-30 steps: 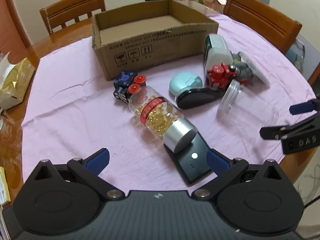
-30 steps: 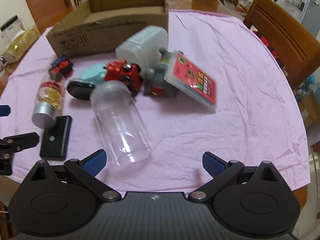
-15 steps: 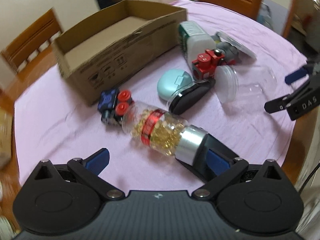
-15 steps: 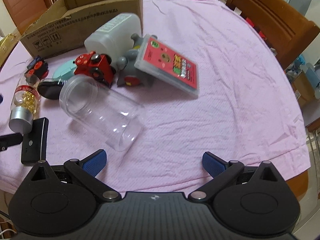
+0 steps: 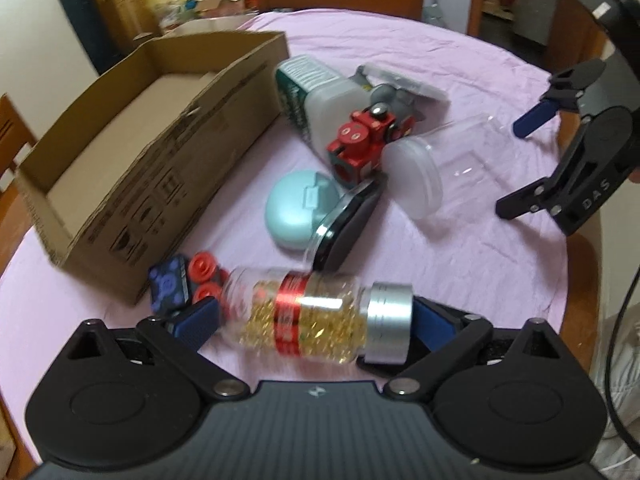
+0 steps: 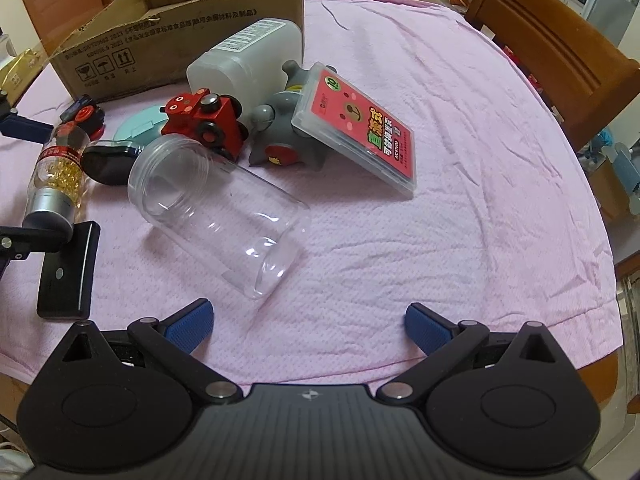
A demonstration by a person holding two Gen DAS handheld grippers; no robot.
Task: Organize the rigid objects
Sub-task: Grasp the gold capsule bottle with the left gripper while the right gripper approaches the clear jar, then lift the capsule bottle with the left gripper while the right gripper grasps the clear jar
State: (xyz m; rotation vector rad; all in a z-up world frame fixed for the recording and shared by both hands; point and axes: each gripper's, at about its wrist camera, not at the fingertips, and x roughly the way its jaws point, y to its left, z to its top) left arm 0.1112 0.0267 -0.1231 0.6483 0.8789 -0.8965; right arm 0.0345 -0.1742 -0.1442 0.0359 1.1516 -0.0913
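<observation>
The left claw (image 5: pixel 316 322) was closing around the capsule bottle (image 5: pixel 308 318) lying between its fingers, not yet pinching; the right claw (image 6: pixel 310 322) stood apart, the clear jar (image 6: pixel 218 216) just ahead on the desk (image 6: pixel 460 200).

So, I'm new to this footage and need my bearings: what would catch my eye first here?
First, the bottle of golden capsules, lying on its side between the fingers of the left hand-held gripper, whose jaws are closing around it. Behind it a jumble sits on the pink cloth: a red toy train, a clear empty jar on its side, and a pink card case. An open cardboard box waits at the back left.
</observation>
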